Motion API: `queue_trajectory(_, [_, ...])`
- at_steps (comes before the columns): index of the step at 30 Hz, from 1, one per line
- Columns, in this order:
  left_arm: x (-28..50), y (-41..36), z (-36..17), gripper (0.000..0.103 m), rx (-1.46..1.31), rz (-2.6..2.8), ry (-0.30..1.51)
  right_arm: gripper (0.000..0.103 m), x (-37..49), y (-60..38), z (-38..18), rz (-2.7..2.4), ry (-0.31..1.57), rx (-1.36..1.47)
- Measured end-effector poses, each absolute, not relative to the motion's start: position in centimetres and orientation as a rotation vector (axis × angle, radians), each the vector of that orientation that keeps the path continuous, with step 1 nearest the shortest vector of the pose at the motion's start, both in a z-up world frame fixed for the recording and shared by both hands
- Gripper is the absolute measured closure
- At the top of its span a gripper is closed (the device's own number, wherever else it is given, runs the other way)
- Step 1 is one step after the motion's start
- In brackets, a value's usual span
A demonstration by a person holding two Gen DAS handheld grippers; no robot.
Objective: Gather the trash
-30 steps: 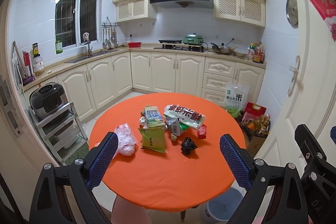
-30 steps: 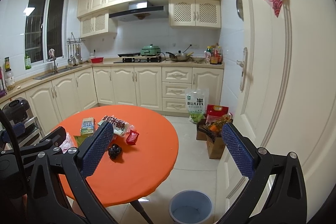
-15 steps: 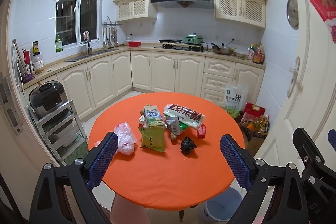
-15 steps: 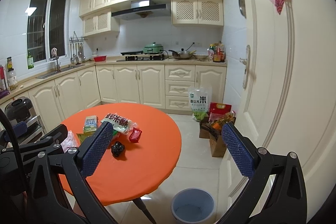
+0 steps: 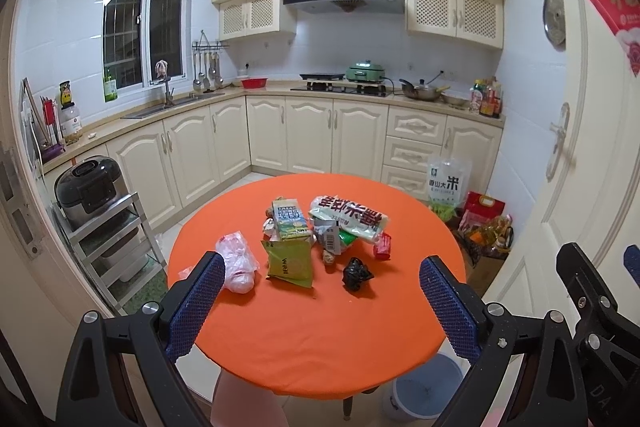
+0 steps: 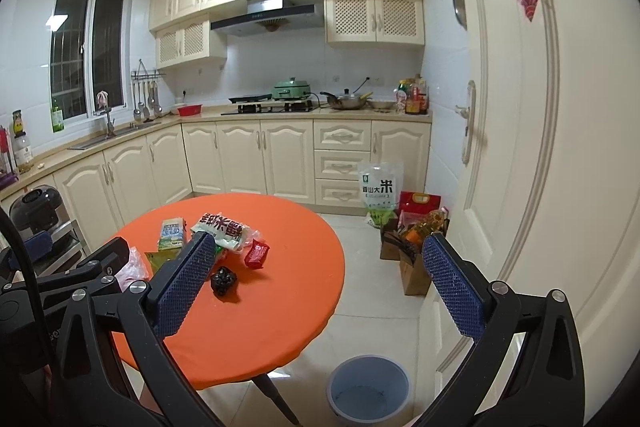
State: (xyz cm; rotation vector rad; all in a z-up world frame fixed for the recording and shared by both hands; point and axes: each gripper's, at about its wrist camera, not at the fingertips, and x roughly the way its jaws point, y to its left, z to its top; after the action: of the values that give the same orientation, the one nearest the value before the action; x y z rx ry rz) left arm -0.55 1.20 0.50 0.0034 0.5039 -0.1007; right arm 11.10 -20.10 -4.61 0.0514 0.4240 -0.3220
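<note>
A round orange table point(image 5: 320, 327) point(image 6: 296, 291) carries a heap of trash: a crumpled black bag point(image 5: 357, 274) point(image 6: 224, 279), a red wrapper point(image 5: 383, 245) point(image 6: 256, 254), a green snack packet point(image 5: 289, 263), a milk carton point(image 5: 290, 219) point(image 6: 173, 233), a large white food bag point(image 5: 349, 218) point(image 6: 222, 227) and a clear plastic bag point(image 5: 238, 262). A pale blue bin point(image 6: 369, 387) point(image 5: 424, 391) stands on the floor by the table's near right side. My left gripper point(image 5: 322, 311) is open, held back from the table. My right gripper point(image 6: 320, 283) is open too, over the table's right edge and the floor.
Cream kitchen cabinets and a worktop run along the left and far walls. A metal rack with a rice cooker point(image 5: 86, 189) stands left of the table. A rice sack point(image 6: 378, 193) and boxes of groceries point(image 6: 416, 235) sit on the floor by the white door point(image 6: 540, 167).
Both views have drifted slightly toward the table and a little to the right. The trash lies where it did, and both grippers have stayed open.
</note>
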Motion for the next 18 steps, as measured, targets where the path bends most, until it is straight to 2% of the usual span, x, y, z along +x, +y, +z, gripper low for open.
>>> queue_trajectory(18, [-0.04,1.42,0.32,0.007,0.004,-0.11,0.518,0.0,11.15,-20.46,-4.76,-0.322,0.429,0.057])
